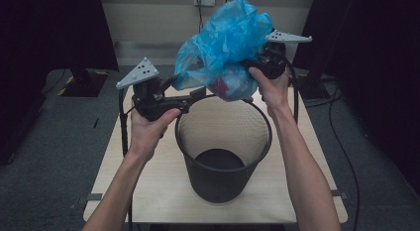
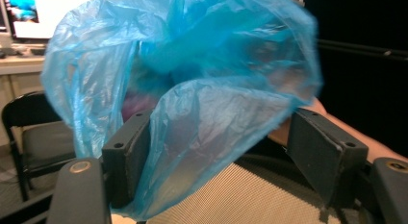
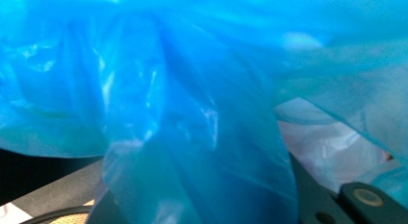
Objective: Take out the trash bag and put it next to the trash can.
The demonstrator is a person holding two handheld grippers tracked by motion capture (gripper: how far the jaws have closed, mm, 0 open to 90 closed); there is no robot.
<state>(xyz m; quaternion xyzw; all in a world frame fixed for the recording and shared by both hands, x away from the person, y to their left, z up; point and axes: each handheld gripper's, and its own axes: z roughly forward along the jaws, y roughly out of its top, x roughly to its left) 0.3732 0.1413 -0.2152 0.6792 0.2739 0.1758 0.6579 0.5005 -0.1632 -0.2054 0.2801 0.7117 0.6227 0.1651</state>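
Fingers (image 2: 126,159) of the left gripper (image 1: 198,93) are standing apart, with a fold of the blue plastic bag (image 1: 225,45) draping between them, loose rather than pinched. Whether the right gripper (image 1: 258,62) is clamping the film I cannot tell, as the bag is covering its fingers. The bag is hanging in the air between the two grippers, bulging upward, its lower end sagging just above the far rim of the black mesh bin (image 1: 224,166) standing on the counter (image 1: 148,184). Any coming move seems to be turning on that: bin directly below and slightly nearer the person, left gripper lower and closer to the rim.
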